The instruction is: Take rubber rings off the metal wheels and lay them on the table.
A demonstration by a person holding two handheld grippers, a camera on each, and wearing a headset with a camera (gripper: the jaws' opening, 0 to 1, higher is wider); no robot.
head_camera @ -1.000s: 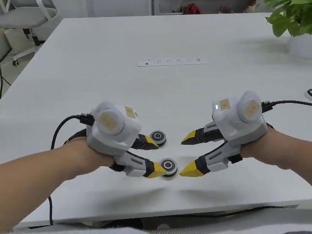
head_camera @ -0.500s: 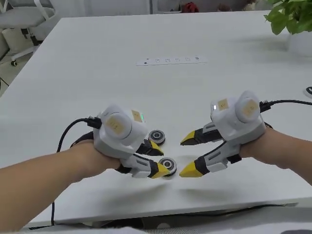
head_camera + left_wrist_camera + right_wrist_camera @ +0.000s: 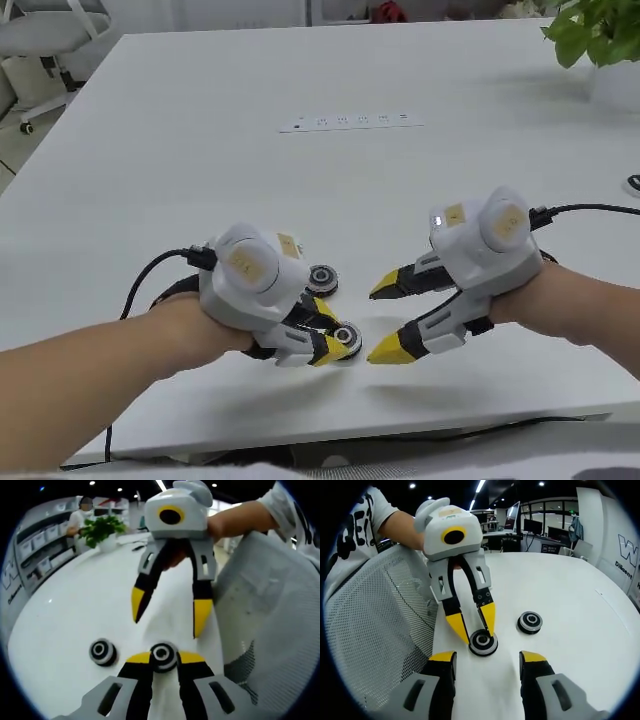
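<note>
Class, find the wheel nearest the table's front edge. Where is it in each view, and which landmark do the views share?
Head view: near wheel, lower centre, gripped by the left claw.
Left gripper view: near wheel, bottom centre, between that view's own jaws.
Right gripper view: near wheel, centre, under the left claw.
Shared landmark: the second wheel beside it.
</note>
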